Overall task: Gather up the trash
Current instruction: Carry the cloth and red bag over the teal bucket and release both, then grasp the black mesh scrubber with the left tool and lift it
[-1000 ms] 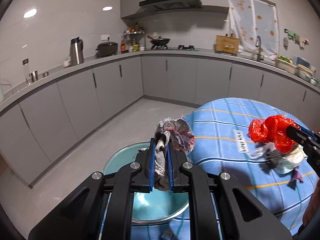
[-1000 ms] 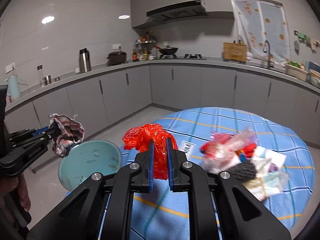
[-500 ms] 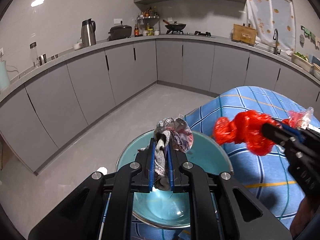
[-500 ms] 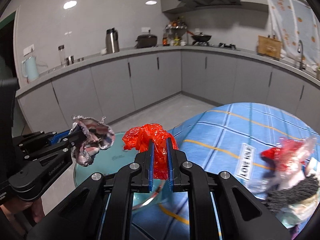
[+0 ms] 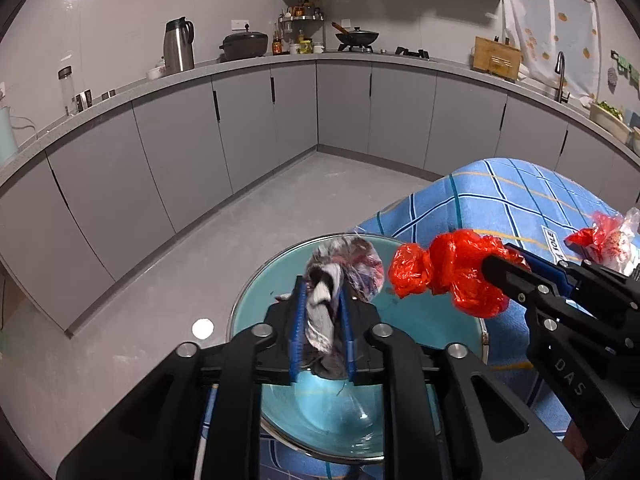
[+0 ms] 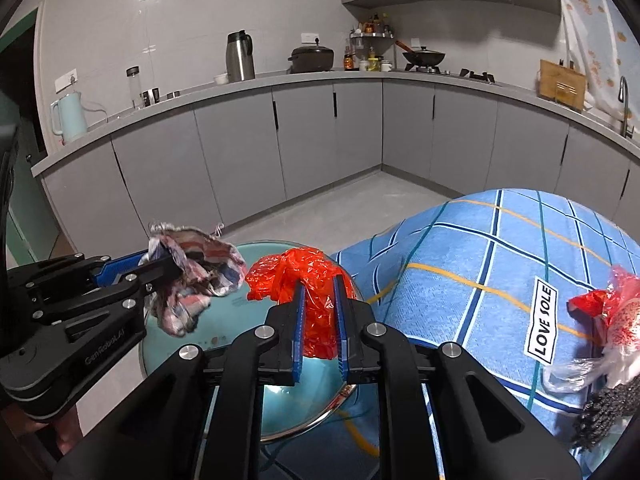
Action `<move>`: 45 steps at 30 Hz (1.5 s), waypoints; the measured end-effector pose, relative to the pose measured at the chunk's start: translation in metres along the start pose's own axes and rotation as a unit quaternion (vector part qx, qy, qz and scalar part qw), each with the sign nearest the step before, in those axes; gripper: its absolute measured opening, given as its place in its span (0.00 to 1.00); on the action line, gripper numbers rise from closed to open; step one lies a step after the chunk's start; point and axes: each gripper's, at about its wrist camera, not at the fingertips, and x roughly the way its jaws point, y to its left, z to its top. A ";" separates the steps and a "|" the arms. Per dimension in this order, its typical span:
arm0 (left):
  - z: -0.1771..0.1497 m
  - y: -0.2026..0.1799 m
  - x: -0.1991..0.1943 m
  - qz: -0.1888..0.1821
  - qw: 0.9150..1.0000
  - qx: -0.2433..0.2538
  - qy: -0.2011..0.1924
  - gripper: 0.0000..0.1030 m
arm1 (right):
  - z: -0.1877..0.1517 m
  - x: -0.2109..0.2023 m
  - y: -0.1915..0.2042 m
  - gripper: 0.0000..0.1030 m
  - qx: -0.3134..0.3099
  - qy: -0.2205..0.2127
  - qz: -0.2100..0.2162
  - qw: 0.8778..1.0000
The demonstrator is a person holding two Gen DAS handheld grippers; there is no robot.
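My left gripper (image 5: pixel 322 292) is shut on a crumpled grey, pink-striped wrapper (image 5: pixel 344 264) and holds it above a teal basin (image 5: pixel 256 308). My right gripper (image 6: pixel 318 286) is shut on a crumpled red plastic bag (image 6: pixel 298 272) and holds it over the same basin (image 6: pixel 208 328), close beside the wrapper (image 6: pixel 200 264). In the left wrist view the red bag (image 5: pixel 448 272) hangs just right of the wrapper. The left gripper also shows in the right wrist view (image 6: pixel 168 268).
A round table with a blue checked cloth (image 6: pixel 500 264) stands right of the basin, with a "LOVE SOLE" label (image 6: pixel 542 326) and more trash (image 6: pixel 612 320) at its right edge. Grey kitchen cabinets (image 5: pixel 248 128) line the far walls, with grey floor (image 5: pixel 160 288) to the left.
Both grippers have moved left from the table to above the teal basin, each still holding its trash. The red bag has come close beside the wrapper.
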 end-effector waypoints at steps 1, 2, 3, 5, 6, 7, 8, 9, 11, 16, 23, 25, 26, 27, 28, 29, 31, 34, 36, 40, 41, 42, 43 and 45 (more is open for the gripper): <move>0.000 0.000 0.000 0.000 1.000 0.000 -0.001 0.30 | 0.000 0.001 0.000 0.22 0.002 0.000 0.002 1.000; -0.001 0.000 -0.001 -0.001 1.000 -0.001 -0.002 0.31 | 0.000 0.001 -0.001 0.27 0.003 -0.001 -0.001 1.000; 0.000 0.000 -0.002 0.000 1.000 0.000 -0.004 0.36 | -0.001 0.000 -0.003 0.29 0.004 -0.002 -0.005 1.000; -0.001 0.000 -0.003 0.005 1.000 0.000 -0.009 0.44 | -0.001 0.001 -0.005 0.31 0.008 0.001 -0.004 1.000; -0.001 0.001 -0.004 0.007 1.000 0.000 -0.008 0.45 | -0.001 0.000 -0.006 0.33 0.008 0.001 -0.005 1.000; -0.001 0.002 -0.004 0.009 1.000 -0.001 -0.008 0.45 | -0.002 -0.002 -0.007 0.35 0.009 -0.001 -0.008 1.000; -0.001 0.003 -0.005 0.011 1.000 -0.002 -0.009 0.46 | -0.002 -0.004 -0.007 0.35 0.010 -0.003 -0.008 1.000; -0.001 0.004 -0.007 0.014 1.000 -0.003 -0.011 0.48 | -0.003 -0.007 -0.009 0.35 0.015 -0.004 -0.008 1.000; 0.000 0.005 -0.010 0.019 1.000 -0.004 -0.015 0.53 | -0.003 -0.013 -0.013 0.38 0.019 -0.008 -0.013 1.000; -0.001 -0.003 -0.022 0.014 1.000 0.001 -0.025 0.63 | -0.008 -0.039 -0.026 0.41 0.032 -0.017 -0.035 0.999; -0.001 -0.037 -0.041 -0.010 0.999 0.026 -0.037 0.67 | -0.016 -0.084 -0.051 0.48 0.043 -0.039 -0.081 0.995; -0.001 -0.050 -0.045 -0.019 0.998 0.034 -0.039 0.67 | -0.020 -0.099 -0.062 0.48 0.050 -0.048 -0.095 0.993; -0.001 -0.056 -0.047 -0.023 0.998 0.039 -0.040 0.68 | -0.022 -0.106 -0.068 0.48 0.053 -0.051 -0.103 0.992; -0.002 -0.062 -0.049 -0.027 0.998 0.044 -0.041 0.68 | -0.025 -0.112 -0.073 0.48 0.056 -0.054 -0.109 0.991; -0.001 -0.073 -0.052 -0.034 0.997 0.051 -0.044 0.69 | -0.028 -0.119 -0.079 0.49 0.059 -0.058 -0.119 0.990; -0.001 -0.078 -0.053 -0.037 0.997 0.055 -0.045 0.69 | -0.031 -0.126 -0.085 0.49 0.063 -0.060 -0.128 0.988; -0.002 -0.096 -0.056 -0.047 0.996 0.067 -0.047 0.72 | -0.038 -0.139 -0.097 0.50 0.072 -0.065 -0.141 0.985; -0.004 -0.125 -0.059 -0.064 0.993 0.091 -0.048 0.72 | -0.049 -0.159 -0.119 0.52 0.095 -0.071 -0.166 0.979; -0.005 -0.139 -0.060 -0.073 0.991 0.104 -0.049 0.72 | -0.056 -0.170 -0.131 0.52 0.109 -0.076 -0.178 0.975; -0.008 -0.174 -0.062 -0.092 0.986 0.132 -0.052 0.73 | -0.070 -0.190 -0.154 0.52 0.131 -0.080 -0.208 0.966; -0.009 -0.182 -0.062 -0.098 0.984 0.138 -0.052 0.73 | -0.072 -0.192 -0.158 0.52 0.134 -0.079 -0.214 0.964; -0.009 -0.188 -0.061 -0.103 0.983 0.141 -0.052 0.73 | -0.076 -0.196 -0.163 0.52 0.140 -0.079 -0.225 0.961; -0.009 -0.197 -0.060 -0.109 0.982 0.146 -0.053 0.73 | -0.081 -0.200 -0.169 0.52 0.146 -0.078 -0.232 0.959; -0.010 -0.211 -0.058 -0.119 0.979 0.157 -0.053 0.73 | -0.089 -0.205 -0.180 0.52 0.160 -0.075 -0.246 0.953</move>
